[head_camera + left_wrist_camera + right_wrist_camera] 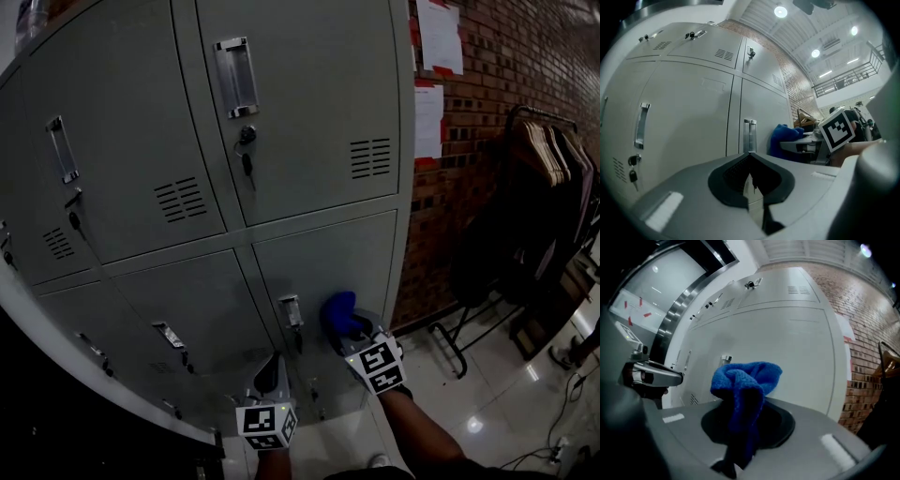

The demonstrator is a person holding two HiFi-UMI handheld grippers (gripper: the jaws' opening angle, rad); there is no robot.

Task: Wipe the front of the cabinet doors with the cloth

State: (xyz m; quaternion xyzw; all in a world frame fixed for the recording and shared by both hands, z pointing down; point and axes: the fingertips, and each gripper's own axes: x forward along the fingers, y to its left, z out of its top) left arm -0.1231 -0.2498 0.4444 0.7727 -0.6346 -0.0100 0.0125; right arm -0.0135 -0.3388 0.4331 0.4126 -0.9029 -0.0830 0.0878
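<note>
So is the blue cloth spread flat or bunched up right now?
Bunched: the blue cloth sticks out as a crumpled wad, clamped in the right gripper.

Your left gripper [270, 373] sits low, jaws pinched together on nothing; right gripper [359, 336], bare forearm [424, 433] stretched out, is clamped on a bunched blue cloth [337, 312].

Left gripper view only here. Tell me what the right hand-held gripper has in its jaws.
Observer: The right hand-held gripper is shut on the blue cloth, which bunches up above its jaws.
Operator: Now give me the door it is working at.
Observer: In the head view the cloth is in front of the bottom-right door, just right of that door's handle. I cannot confirm that it touches the door.
</note>
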